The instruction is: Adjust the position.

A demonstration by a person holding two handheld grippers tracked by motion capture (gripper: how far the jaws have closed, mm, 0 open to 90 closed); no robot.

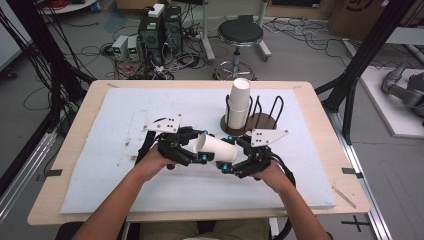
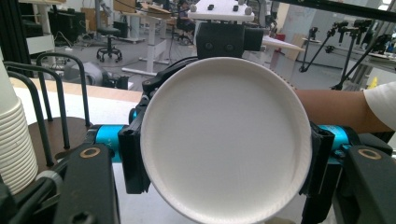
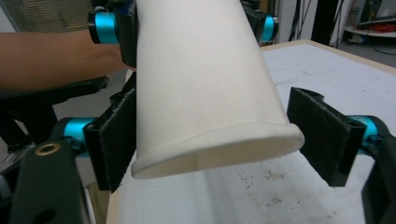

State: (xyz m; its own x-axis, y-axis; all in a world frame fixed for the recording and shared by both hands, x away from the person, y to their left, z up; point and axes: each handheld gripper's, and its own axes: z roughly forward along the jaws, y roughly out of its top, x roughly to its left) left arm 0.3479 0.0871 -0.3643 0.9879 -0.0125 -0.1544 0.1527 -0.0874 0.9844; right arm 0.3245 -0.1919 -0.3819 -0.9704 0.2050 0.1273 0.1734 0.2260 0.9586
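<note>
Two claws meet over the middle of the counter (image 1: 100, 165), just in front of the wire cup rack (image 1: 260, 112), with one white paper cup (image 1: 216, 148) lying sideways in the air between them. The left claw (image 1: 196, 150) is clenched on the cup's narrow base end. The right claw (image 3: 219, 140) stands released around the rim end, its left pad touching, its right pad apart. A stack of paper cups (image 1: 239, 102) stands upright in the rack.

overhead view, two close gripper views
</note>
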